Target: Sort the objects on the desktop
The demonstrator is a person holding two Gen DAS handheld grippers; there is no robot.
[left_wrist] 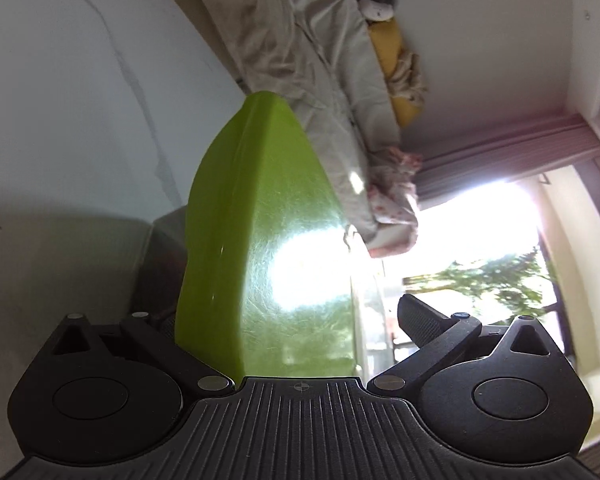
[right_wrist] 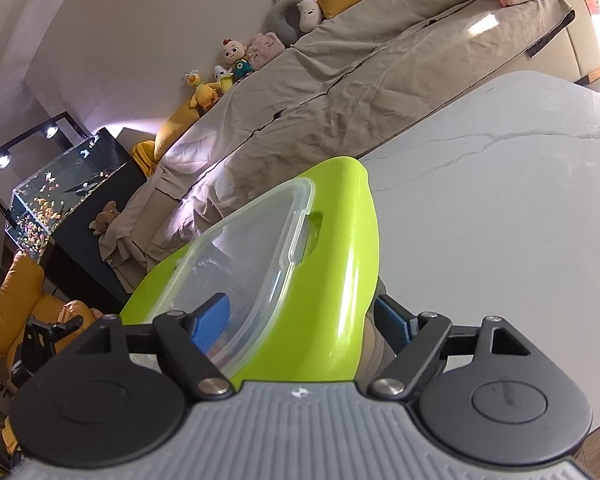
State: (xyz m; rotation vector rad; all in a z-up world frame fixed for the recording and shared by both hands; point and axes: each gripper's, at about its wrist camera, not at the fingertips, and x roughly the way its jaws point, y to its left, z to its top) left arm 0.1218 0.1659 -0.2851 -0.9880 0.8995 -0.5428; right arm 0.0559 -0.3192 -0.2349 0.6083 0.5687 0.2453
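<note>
White marble-look table top (right_wrist: 500,208) with grey veins, in a living room; a sofa under a beige cover (right_wrist: 340,80) runs along the far wall, plush toys (right_wrist: 220,76) lined up on its back, a lit fish tank (right_wrist: 56,196) at far left, and a bright window (left_wrist: 480,240) in the left wrist view. Task object: a lime-green plastic bin (right_wrist: 332,280) with a slot handle, and a clear lidded food container (right_wrist: 240,264) lying against its inner side. The bin sits tilted, close to both cameras and above the table edge; whether it touches the table cannot be told. Right gripper (right_wrist: 304,320): blue-padded fingers (right_wrist: 396,326) straddle the green wall, one pad inside by the clear container, one outside. The outer pad stands off the wall, so the jaws are apart and not pressing. Left gripper (left_wrist: 292,320): the bin's glossy green wall fills the space between the fingers. The right-hand finger (left_wrist: 424,322) stands clear of the plastic with daylight between. The left-hand finger is hidden behind the bin, so jaws read as apart and not clamped.
</note>
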